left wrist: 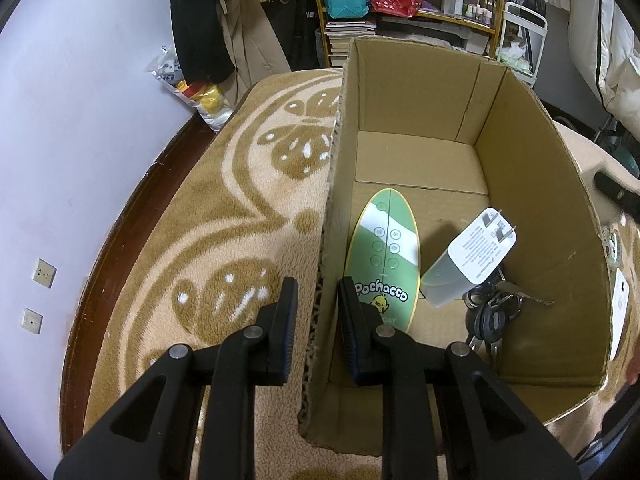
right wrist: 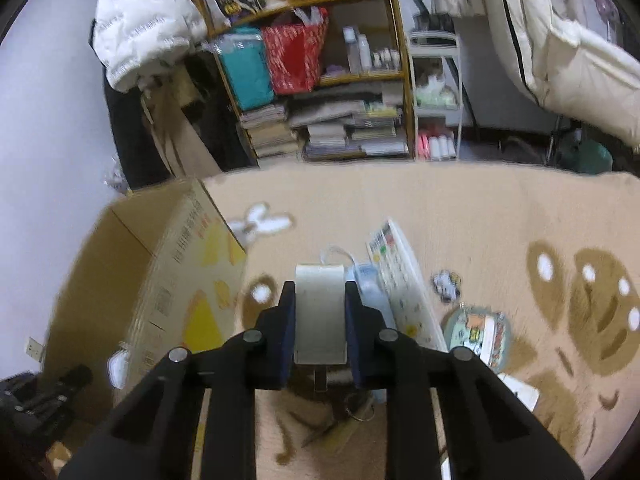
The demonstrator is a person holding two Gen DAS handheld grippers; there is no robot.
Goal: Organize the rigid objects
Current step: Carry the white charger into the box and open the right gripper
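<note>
Two grips: my left gripper (left wrist: 318, 312) straddles the cardboard box (left wrist: 532, 184) wall unclenched, while my right gripper (right wrist: 320, 320) clamps a pale, seemingly light, stiff block (right wrist: 319, 312) by its flat sides above the carpet (right wrist: 480, 216).

green oval board (left wrist: 383, 264) reads "pochacco" and "day".

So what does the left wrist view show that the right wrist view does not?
Only the left wrist view shows the inside of the box: a green board, a white charger and keys. The left gripper straddles the box's left wall.

Only the right wrist view shows the right gripper shut on a white block, with a remote and a round tin on the rug.

Both show the box, the rug and the shelf.
</note>
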